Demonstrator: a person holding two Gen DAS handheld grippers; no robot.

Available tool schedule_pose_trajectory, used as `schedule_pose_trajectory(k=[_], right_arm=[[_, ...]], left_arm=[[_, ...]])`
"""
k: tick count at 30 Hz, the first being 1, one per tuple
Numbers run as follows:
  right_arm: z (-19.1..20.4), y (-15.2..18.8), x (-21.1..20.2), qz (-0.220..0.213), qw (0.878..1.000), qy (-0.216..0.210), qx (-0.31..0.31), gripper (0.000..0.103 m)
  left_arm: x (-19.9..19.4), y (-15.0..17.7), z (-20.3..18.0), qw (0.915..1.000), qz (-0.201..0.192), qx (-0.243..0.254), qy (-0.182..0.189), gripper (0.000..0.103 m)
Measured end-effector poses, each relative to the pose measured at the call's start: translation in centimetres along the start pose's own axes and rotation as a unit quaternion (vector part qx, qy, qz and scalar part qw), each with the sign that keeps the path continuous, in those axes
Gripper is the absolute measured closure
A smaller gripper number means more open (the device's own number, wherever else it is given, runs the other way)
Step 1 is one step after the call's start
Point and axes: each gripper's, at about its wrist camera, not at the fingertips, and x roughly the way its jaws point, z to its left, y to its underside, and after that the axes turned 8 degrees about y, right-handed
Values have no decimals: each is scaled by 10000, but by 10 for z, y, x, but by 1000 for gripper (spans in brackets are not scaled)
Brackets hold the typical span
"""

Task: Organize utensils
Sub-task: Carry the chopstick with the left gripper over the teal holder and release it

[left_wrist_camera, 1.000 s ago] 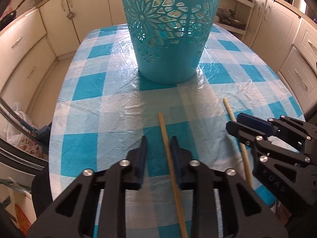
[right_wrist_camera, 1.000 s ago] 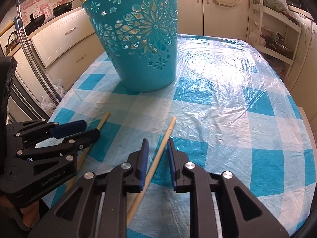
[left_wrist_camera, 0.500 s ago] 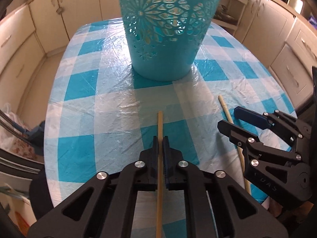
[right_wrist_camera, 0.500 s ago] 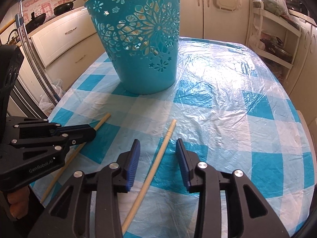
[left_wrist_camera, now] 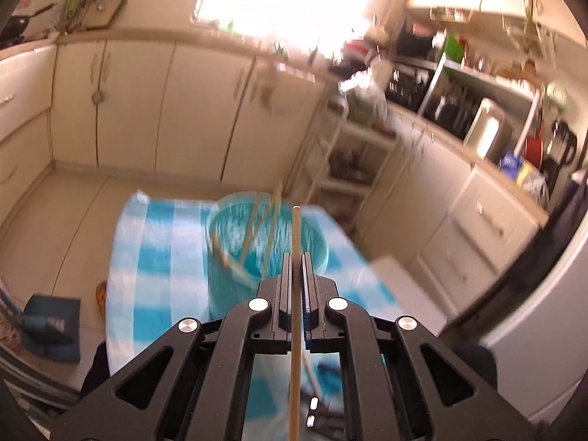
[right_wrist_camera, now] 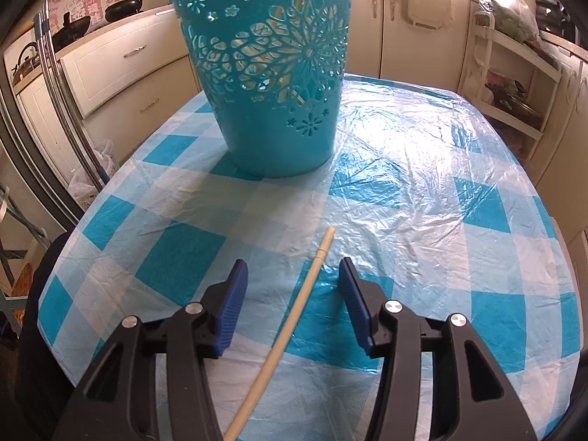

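Note:
My left gripper (left_wrist_camera: 295, 257) is shut on a wooden chopstick (left_wrist_camera: 295, 228) and holds it high above the table, its tip over the open teal basket (left_wrist_camera: 224, 268). Several chopsticks (left_wrist_camera: 253, 231) lean inside that basket. In the right wrist view the teal basket (right_wrist_camera: 272, 84) with flower cut-outs stands upright on the checkered tablecloth (right_wrist_camera: 422, 198). My right gripper (right_wrist_camera: 294, 275) is open low over the table, its blue pads either side of a second wooden chopstick (right_wrist_camera: 294, 316) that lies on the cloth.
Cream kitchen cabinets (right_wrist_camera: 121, 62) ring the table. A white open shelf rack (right_wrist_camera: 511, 84) stands at the right. The table's left edge (right_wrist_camera: 66, 242) drops off to the floor. Counter appliances (left_wrist_camera: 488, 128) show in the blurred left wrist view.
My left gripper has lifted its chopstick off the table and risen above the basket. My right gripper has opened wider around the other chopstick.

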Motion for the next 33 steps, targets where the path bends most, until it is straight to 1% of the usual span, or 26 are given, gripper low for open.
schedule_pose_trajectory(k=[1,4,6,7,10,12,16,22,29,33], right_arm=[[0,0,0,-2,10000,-1,0,52],[-1,0,-1,-5,10000,-14,-7,51],[-1,1,-1,-6,10000,-27,-6,51],[-1,0,-1,-6,10000,-28,-3,50],[0,0,0,-6,10000,-34,2,50],[0,0,0,-5,10000,-28,-4,49],[3,0,0,1,10000,4,-46,48],[5,-1,1,11,9999,31,-106,47],[6,-1,1,16,9999,45,-127,45],[6,-1,1,15,9999,51,-132,45]], left_arm=[[2,-13,-1,9996,-260,-16,-62,98],[13,-38,0,9970,-735,-117,-208,98],[19,-52,0,9942,-1020,-213,-254,98],[24,-60,1,9919,-1203,-223,-345,98],[36,-76,6,9862,-1550,-288,-498,98],[46,-83,9,9831,-1693,-270,-645,98],[63,-83,14,9806,-1752,-267,-841,98],[79,-66,26,9784,-1723,-230,-1120,98],[87,-48,26,9783,-1570,-37,-1349,98],[86,-36,29,9798,-1438,-21,-1392,98]])
